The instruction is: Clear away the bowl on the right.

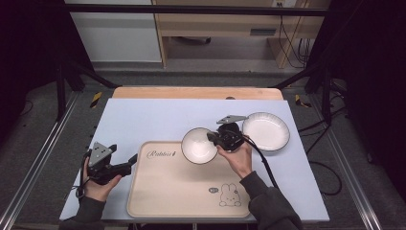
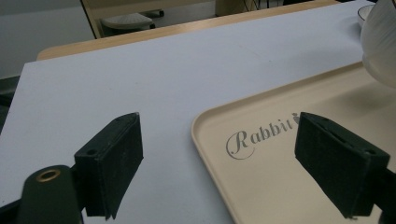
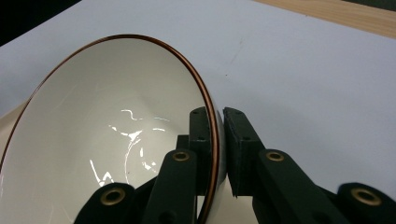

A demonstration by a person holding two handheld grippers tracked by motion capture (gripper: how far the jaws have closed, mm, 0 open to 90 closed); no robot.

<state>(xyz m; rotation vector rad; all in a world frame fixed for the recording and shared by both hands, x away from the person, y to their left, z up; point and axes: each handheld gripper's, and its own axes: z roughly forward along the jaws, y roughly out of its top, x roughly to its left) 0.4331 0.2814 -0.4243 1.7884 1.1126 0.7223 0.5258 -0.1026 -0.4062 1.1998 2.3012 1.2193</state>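
Now bowl (image 3: pixel 107 135) tilted, mouth up-left, rim in R gripper (image 3: pixel 219 140) jaws.

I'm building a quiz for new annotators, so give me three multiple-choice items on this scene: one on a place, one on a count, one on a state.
1. Where is the bowl?
A. At the tray's far edge
B. Stacked on the plate
C. On the floor

2. How many white dishes are there?
A. One
B. Two
C. Four

3. How do the left gripper jaws stand?
A. Clamped on the tray
B. Shut on nothing
C. Open, with nothing between them

Answers:
1 A: in the high view the bowl sits over the far edge of the tray, its rim pinched by the right gripper.
2 B: the bowl and the plate.
3 C: the jaws stand wide apart above the tray corner.
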